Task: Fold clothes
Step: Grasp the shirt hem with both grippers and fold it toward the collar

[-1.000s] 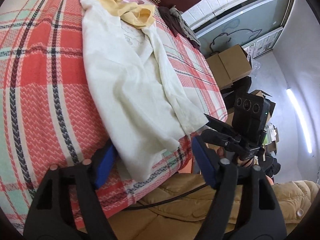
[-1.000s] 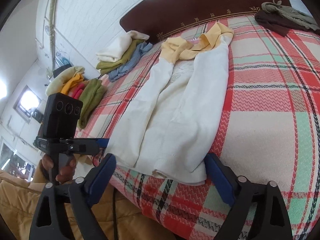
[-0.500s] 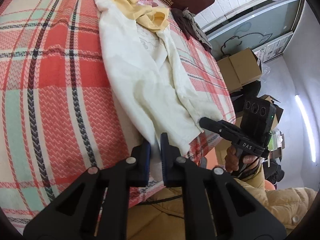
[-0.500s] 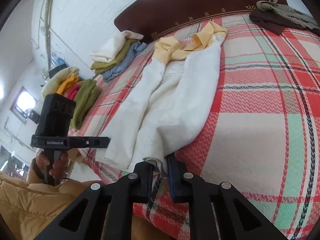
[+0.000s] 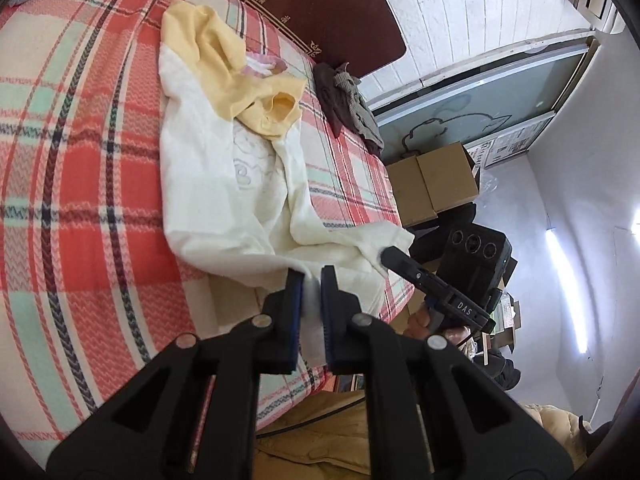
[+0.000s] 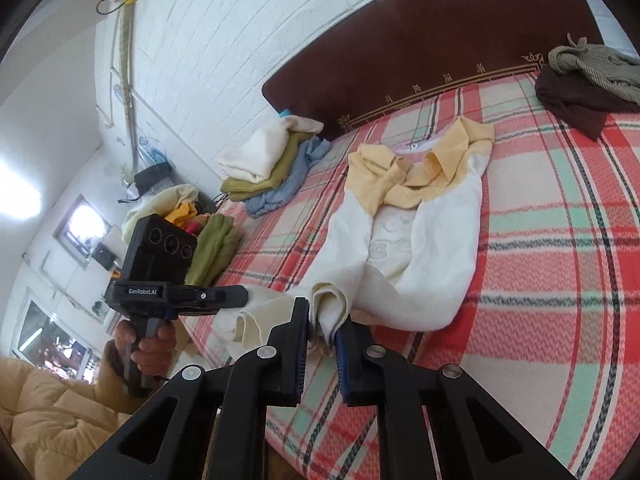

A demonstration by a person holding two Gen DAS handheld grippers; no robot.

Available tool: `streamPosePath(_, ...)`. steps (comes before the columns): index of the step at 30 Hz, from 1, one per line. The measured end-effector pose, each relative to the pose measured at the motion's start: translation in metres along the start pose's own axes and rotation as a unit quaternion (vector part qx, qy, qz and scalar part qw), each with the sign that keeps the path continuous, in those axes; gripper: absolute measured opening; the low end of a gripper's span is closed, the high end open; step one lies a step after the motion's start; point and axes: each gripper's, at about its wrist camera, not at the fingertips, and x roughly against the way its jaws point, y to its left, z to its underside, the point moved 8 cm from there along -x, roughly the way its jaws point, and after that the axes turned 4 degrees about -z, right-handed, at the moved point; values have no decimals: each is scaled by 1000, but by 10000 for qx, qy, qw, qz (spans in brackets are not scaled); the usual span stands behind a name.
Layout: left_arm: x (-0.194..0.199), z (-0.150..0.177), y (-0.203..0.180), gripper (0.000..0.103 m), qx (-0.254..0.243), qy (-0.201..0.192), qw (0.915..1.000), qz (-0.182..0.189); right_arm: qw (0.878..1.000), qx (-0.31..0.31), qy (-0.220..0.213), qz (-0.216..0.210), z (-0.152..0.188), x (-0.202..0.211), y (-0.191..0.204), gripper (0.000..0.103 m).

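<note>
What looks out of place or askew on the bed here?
Nothing spilled or damaged. The cream garment lies unevenly: its yellow top part is crumpled in a heap near the headboard, and the near hem is bunched where the left gripper and right gripper pinch it.

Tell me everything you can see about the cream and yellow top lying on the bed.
The cream and yellow top looks like soft cotton, cream in the body with a pale yellow upper part and folded-in sleeves, and a faint outline drawing on the chest. It lies lengthwise on the plaid bedspread, yellow end toward the dark headboard. Its near hem is bunched and lifted off the bed: the left claw and the right claw are each shut on a corner of it.
</note>
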Motion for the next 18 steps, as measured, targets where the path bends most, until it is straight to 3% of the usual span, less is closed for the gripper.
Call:
streamPosePath(13, 1, -89, -3, 11, -100, -380, 9989, -247, 9995, -88, -304, -34, -99, -24, -26, 11)
streamPosePath(18, 2, -126, 6, 11, -12, -513, 9979, -390, 9995, -107, -234, 193, -130, -45, -43, 11)
